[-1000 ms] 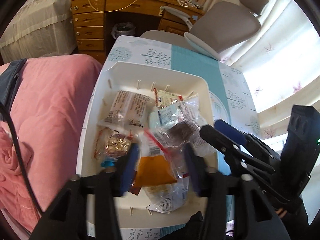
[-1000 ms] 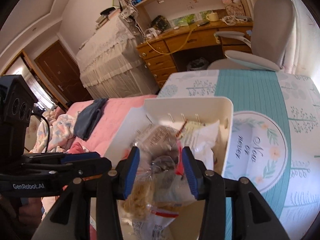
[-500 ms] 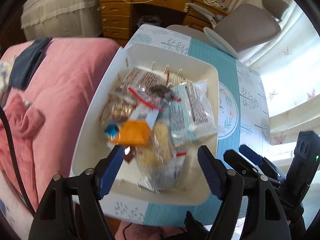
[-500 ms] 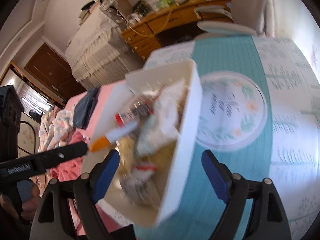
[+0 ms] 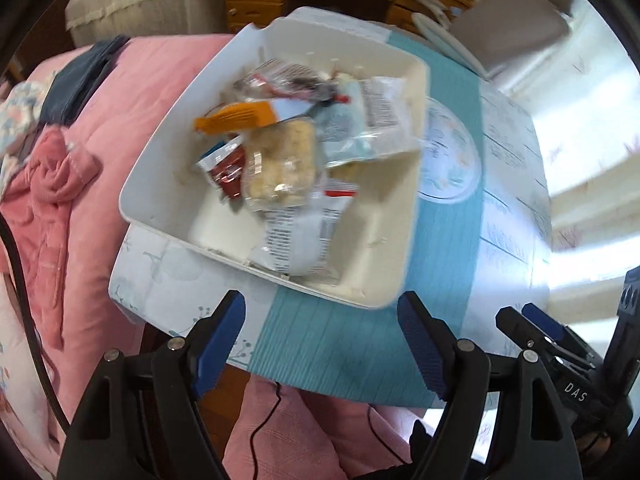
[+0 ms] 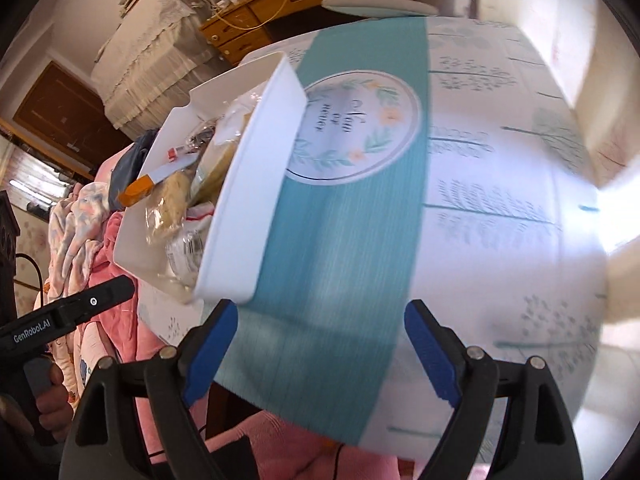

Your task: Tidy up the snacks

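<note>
White plastic tray point(image 5: 404, 216) on the table point(image 5: 352, 344) holds the heaped snacks point(image 5: 280, 160); the left gripper point(image 5: 320, 344) hovers before its near rim, jaws wide and empty. From the right wrist, the right gripper point(image 6: 320, 352) is likewise spread over the teal cloth point(image 6: 352, 208), beside the tray

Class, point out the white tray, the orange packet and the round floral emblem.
white tray point(image 5: 404, 216), left wrist view, bare right inner wall.
orange packet point(image 5: 236, 118), left wrist view, orange end.
round floral emblem point(image 6: 356, 128), right wrist view, its middle.
</note>
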